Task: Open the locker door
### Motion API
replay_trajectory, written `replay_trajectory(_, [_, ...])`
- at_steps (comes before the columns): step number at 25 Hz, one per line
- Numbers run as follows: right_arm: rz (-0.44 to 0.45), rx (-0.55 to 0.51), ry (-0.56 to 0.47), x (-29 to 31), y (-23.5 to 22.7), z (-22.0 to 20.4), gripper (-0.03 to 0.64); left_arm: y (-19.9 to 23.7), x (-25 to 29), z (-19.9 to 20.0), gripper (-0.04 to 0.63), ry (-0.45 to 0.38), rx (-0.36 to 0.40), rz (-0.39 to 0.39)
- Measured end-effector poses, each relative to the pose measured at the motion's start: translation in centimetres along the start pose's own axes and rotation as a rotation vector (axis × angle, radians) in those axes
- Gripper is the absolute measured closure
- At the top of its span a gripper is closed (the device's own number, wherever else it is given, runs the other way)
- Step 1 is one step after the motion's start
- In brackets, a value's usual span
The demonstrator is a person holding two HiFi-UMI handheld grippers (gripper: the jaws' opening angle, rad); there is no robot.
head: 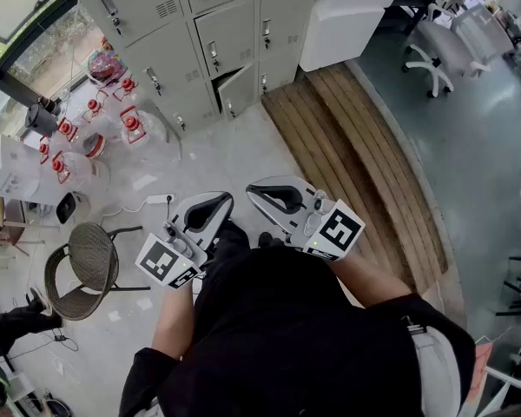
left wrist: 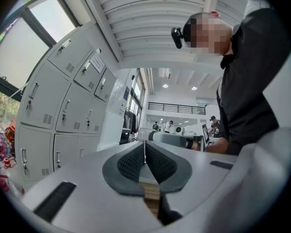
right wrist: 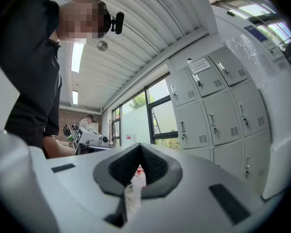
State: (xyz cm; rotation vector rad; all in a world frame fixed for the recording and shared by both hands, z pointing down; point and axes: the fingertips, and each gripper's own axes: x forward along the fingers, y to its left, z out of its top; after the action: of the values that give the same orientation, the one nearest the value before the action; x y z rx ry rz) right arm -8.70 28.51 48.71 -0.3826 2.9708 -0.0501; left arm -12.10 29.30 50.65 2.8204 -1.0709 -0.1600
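**Not yet at the lockers**

Holds left gripper (head: 210,205) and right gripper (head: 273,194) tucked by the torso (head: 286,337), jaws pressed together on nothing, probably resting before any reach. Stands well apart from lockers (head: 217,50) across the floor (head: 234,155). Shows doors upright, taller than wide, fronts turned roomward, handles (head: 213,55) vertical near left edges; one low door (head: 237,91) looks ajar.
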Motion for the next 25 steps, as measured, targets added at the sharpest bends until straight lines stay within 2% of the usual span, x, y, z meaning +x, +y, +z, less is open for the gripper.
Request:
replay_trajectory(7, [0.018, -0.007, -0.017, 1.0, 0.7, 0.8, 0.606, 0.4, -1.1, 1.1, 0.575, -0.006, 0.018, 0.011])
replay_trajectory(18, [0.049, 0.049, -0.013, 0.7, 1.2, -1.2, 0.606, 0.0, -1.0, -0.9, 0.575, 0.011, -0.045, 0.004])
replay_trajectory(25, [0.085, 0.084, -0.029, 1.0, 1.3, -2.0, 0.606, 1.1, -1.4, -0.2, 0.575, -0.002, -0.057, 0.042])
